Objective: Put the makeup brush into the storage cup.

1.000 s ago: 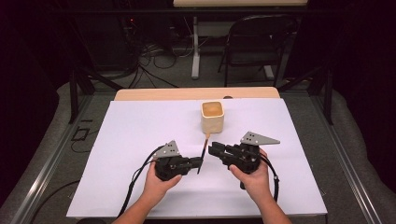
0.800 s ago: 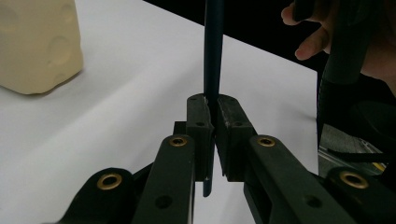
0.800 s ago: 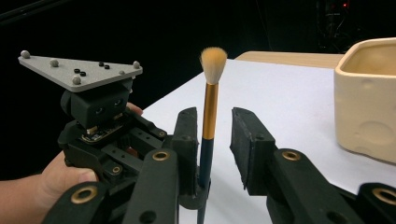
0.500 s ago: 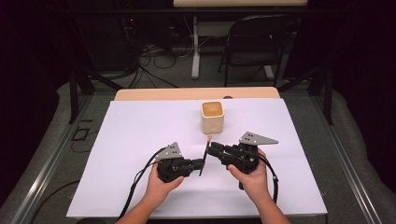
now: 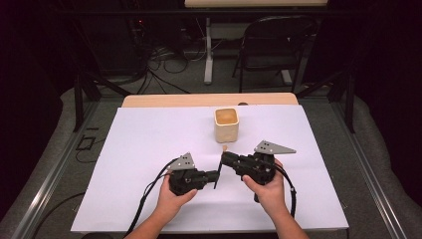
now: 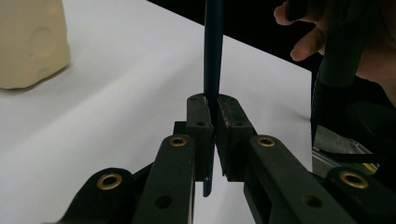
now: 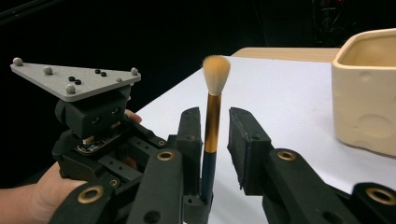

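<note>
- The left gripper (image 6: 212, 135) is clamped tight on the dark lower handle of the makeup brush (image 7: 211, 135), holding it upright above the white table cover (image 5: 149, 149); in the left gripper view the shaft rises straight up between the two pads.
- The right gripper (image 7: 217, 140) has its jaws on either side of the brush's gold ferrule — they have just been closing in, yet a gap shows on the right side, so I judge the brush is not yet pinched by this one.
- In the high view the brush (image 5: 218, 172) stands between the left gripper (image 5: 211, 175) and the right gripper (image 5: 228, 159), at about 6 o'clock from the cream square cup (image 5: 226, 124) and near it, not touching.
- The step in hand looks like a handover from the left tongs to the right, probably on the way to the cup.
- To do it well: finish closing the right jaws squarely on the ferrule or just below it, not on the soft bristle tuft (image 7: 216, 72), which would slip.
- Keep the left grip firm until the right pads press on both sides — only then let go, or the brush tips.
- Hold both hands quiet during the exchange, so that the shaft stays vertical and is not twisted between two grips.
</note>
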